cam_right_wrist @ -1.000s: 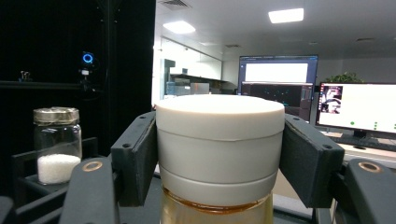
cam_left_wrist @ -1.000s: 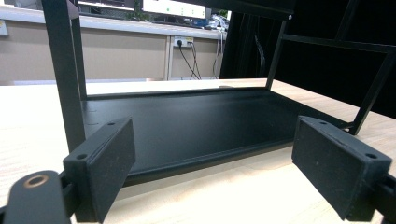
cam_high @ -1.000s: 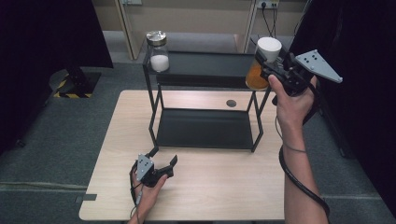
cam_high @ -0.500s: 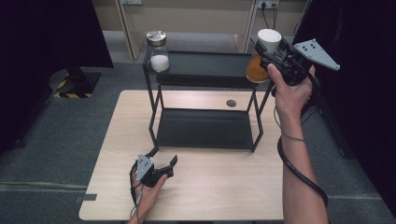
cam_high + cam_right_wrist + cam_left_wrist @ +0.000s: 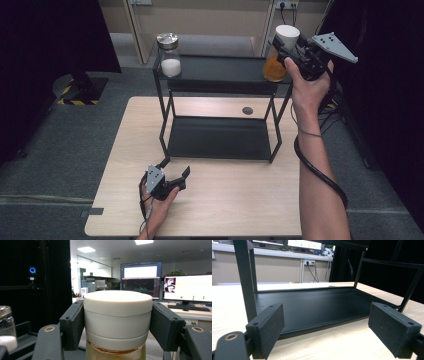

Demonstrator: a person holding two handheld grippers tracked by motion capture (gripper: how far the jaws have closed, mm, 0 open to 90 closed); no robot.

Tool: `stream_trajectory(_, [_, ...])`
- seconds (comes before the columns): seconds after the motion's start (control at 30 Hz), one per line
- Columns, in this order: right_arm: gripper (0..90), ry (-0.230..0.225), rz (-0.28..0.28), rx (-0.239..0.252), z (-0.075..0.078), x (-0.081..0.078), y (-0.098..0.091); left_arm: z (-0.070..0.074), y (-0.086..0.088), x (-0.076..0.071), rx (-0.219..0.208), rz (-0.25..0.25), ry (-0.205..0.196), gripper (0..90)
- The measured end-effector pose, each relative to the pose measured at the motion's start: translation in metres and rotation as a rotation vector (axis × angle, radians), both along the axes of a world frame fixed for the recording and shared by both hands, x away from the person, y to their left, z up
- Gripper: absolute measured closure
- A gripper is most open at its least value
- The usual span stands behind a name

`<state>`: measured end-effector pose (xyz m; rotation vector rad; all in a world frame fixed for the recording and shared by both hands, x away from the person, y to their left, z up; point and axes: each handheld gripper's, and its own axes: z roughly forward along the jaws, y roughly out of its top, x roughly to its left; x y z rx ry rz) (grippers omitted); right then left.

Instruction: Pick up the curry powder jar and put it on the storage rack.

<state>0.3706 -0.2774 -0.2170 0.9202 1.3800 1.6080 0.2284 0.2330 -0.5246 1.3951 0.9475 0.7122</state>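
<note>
A jar of amber stuff with a white lid [image 5: 278,55] hangs at the right end of the black rack's top shelf [image 5: 220,70], and my right gripper [image 5: 288,51] is shut on its lid. Both pads clamp the white lid [image 5: 118,315] in the right gripper view. A second jar [image 5: 169,54], metal-lidded and holding white powder, stands on the shelf's left end and shows again as a jar [image 5: 7,325] at the left edge of that view. My left gripper [image 5: 175,172] rests open on the table [image 5: 240,200] before the rack, with nothing between its pads [image 5: 268,327].
The rack's lower shelf [image 5: 317,307] is bare and lies just ahead of the left gripper. A small dark disc [image 5: 247,110] lies on the table behind the rack. Monitors [image 5: 185,290] stand far behind the held jar.
The right hand has carried the amber jar a little to the left and upward along the rack's top right end. The left gripper has stayed where it was.
</note>
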Motion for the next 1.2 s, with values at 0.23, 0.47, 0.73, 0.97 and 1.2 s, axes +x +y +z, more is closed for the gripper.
stream_trajectory(0.23, [33.8, 0.026, -0.007, -0.011, -0.002, 0.011, 0.003, 0.0, 0.0, 0.0, -0.001, -0.001, -0.001, 13.3])
stream_trajectory(0.47, [33.3, 0.004, -0.009, -0.036, -0.006, 0.012, 0.007, 0.0, 0.0, 0.0, -0.001, -0.002, 0.0, 13.3])
stream_trajectory(0.73, [17.3, -0.025, -0.001, -0.015, 0.0, -0.004, 0.008, 0.0, 0.0, 0.001, 0.001, -0.003, -0.002, 13.3])
stream_trajectory(0.97, [16.7, -0.019, 0.024, 0.0, -0.002, -0.026, 0.0, 0.0, -0.001, 0.0, 0.0, -0.002, -0.002, 13.2])
stream_trajectory(1.2, [16.7, -0.02, 0.048, 0.005, -0.014, -0.048, -0.009, 0.0, -0.001, 0.001, 0.003, -0.003, -0.003, 13.2])
